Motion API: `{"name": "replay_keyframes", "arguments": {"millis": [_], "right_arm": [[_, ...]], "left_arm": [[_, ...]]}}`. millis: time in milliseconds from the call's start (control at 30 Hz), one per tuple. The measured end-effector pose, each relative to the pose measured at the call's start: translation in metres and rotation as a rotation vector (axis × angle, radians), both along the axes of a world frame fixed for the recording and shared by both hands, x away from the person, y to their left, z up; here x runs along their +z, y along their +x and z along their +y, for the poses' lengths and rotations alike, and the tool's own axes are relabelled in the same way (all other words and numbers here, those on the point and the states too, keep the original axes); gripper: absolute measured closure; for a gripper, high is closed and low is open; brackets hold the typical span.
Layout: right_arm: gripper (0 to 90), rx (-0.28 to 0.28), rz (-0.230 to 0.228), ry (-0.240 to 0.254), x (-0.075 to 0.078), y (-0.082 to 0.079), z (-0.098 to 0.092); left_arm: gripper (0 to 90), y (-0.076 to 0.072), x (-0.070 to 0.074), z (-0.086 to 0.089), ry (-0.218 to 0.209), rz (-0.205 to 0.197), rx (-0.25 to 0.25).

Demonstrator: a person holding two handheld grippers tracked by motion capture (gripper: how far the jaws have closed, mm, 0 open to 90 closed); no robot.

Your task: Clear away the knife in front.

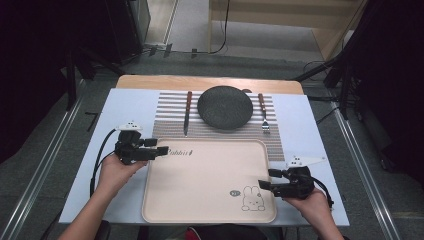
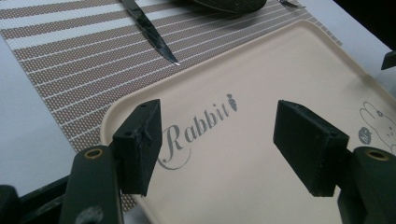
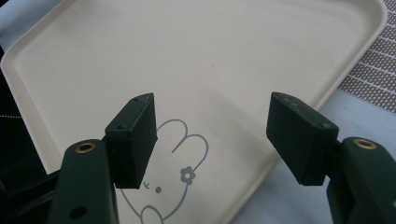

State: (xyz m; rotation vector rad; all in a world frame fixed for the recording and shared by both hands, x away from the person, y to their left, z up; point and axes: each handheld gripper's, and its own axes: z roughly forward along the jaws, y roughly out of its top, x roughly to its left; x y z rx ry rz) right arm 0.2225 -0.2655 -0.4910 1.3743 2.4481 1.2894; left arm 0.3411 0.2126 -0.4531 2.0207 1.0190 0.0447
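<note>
Flanking the beige tray (image 1: 210, 180), both grippers hang with jaws spread wide and nothing between them. The left gripper (image 1: 161, 150) reaches over the tray's far left corner, above the "Rabbit" lettering (image 2: 198, 128). The right gripper (image 1: 264, 186) sits at the tray's near right edge, by the rabbit drawing (image 3: 170, 177). Beyond the tray, a striped placemat (image 1: 170, 115) carries a knife (image 1: 187, 112), a dark plate (image 1: 224, 107) and a fork (image 1: 263, 113). The tray's bare middle lies open between the grippers.

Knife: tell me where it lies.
High view: the knife lies on the striped mat, left of the dark plate, beyond the tray.
</note>
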Motion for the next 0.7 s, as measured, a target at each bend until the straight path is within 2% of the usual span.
{"name": "replay_keyframes", "arguments": {"millis": [67,400,433,700], "right_arm": [[32.4,0.001,-0.001,0.000,0.000,0.000,0.000],[32.4,0.005,0.003,-0.002,-0.001,0.000,0.000],[32.4,0.004,0.004,-0.003,-0.001,0.000,0.000],[32.5,0.005,-0.002,-0.004,-0.001,0.000,0.000]], "left_arm": [[32.2,0.004,0.001,-0.001,-0.008,0.004,0.006],[32.2,0.016,0.004,-0.008,0.009,0.016,0.007],[32.2,0.020,0.004,-0.010,0.021,0.035,0.004],[32.2,0.036,0.005,-0.018,0.040,0.050,0.019]]}}
